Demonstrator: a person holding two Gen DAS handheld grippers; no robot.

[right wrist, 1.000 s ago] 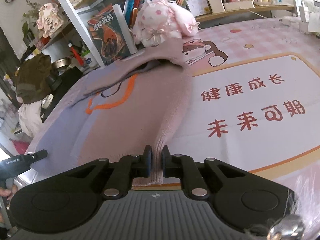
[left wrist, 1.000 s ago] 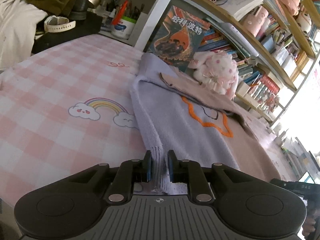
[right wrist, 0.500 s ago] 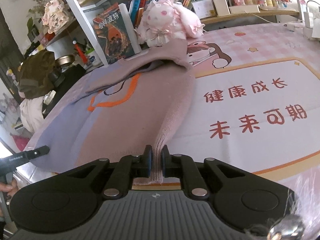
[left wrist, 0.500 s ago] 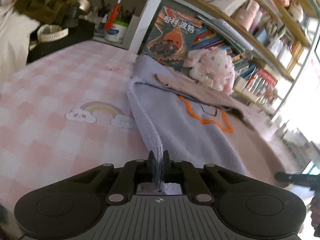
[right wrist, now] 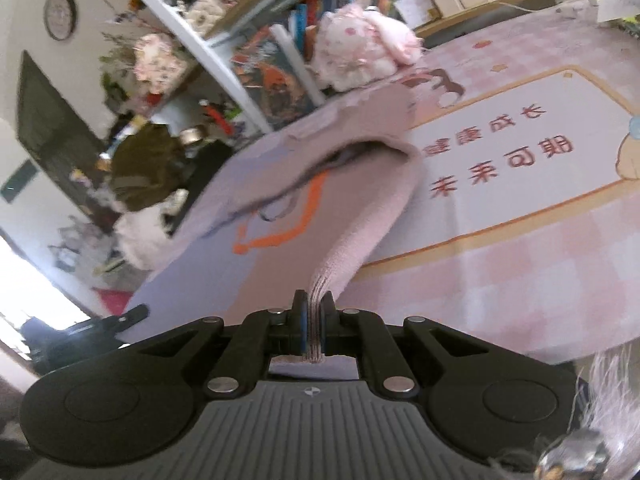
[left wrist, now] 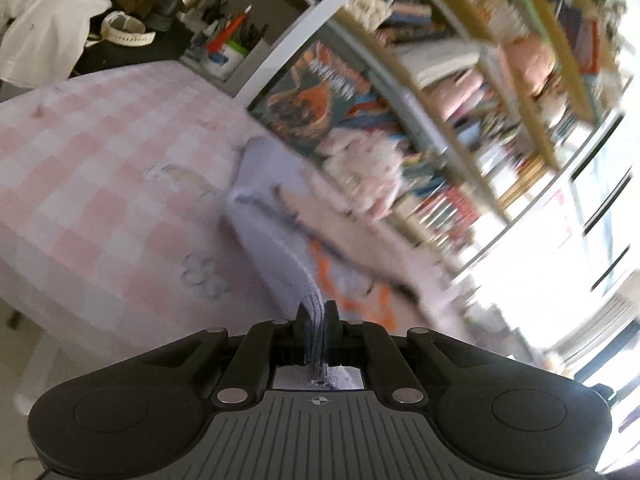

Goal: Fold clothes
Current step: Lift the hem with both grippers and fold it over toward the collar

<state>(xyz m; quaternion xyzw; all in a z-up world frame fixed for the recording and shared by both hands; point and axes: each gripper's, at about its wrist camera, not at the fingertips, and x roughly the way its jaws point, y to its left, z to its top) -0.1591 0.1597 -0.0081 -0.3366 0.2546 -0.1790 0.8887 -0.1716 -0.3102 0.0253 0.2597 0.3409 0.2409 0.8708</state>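
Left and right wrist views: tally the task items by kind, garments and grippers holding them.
Sweater, lilac and pink with orange outline: 1
Grippers shut on its hem, left gripper on the lilac corner, right gripper on the pink corner: 2
Total: 3
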